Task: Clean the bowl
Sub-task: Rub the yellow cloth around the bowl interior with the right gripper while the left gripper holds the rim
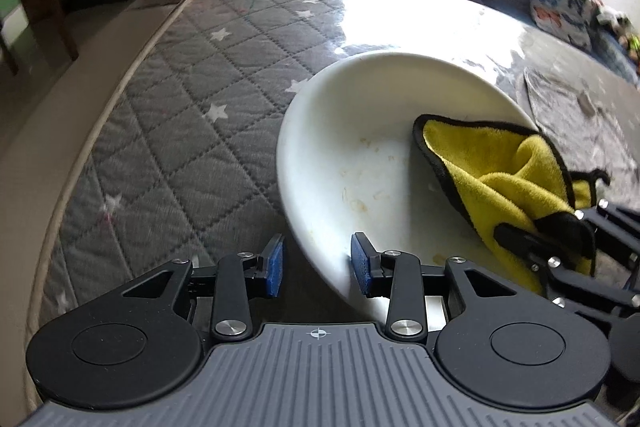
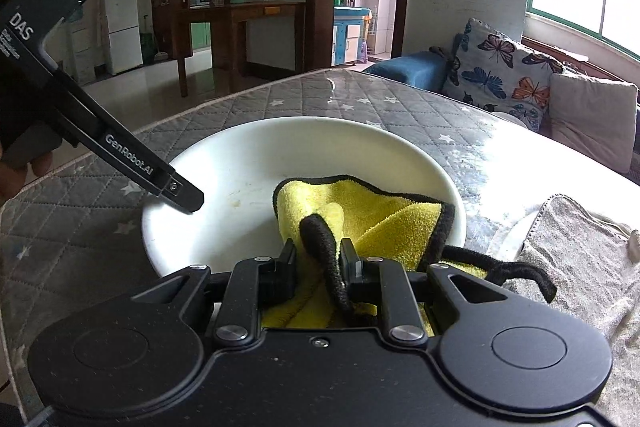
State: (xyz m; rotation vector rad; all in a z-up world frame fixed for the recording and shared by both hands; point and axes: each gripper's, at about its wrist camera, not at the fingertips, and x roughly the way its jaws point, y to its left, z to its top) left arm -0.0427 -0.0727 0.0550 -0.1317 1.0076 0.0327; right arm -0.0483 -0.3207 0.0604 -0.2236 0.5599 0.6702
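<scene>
A white bowl (image 1: 360, 115) (image 2: 260, 155) with faint yellowish smears (image 1: 358, 205) stands on the quilted table. My left gripper (image 1: 318, 265) straddles its near rim, one blue pad inside and one outside, closed on the wall. In the right wrist view one of its fingers (image 2: 176, 187) reaches the bowl's left rim. My right gripper (image 2: 316, 251) (image 1: 552, 247) is shut on a yellow cloth (image 2: 372, 211) (image 1: 500, 179) with black trim. The cloth lies inside the bowl's right half and partly drapes over the rim.
A grey quilted cover with white stars (image 1: 180, 87) lies over the table, whose edge runs along the left. A crumpled grey towel (image 1: 568, 115) (image 2: 572, 247) lies right of the bowl. A sofa with butterfly cushions (image 2: 500, 75) stands behind. A person's hand (image 2: 16, 175) holds the left gripper.
</scene>
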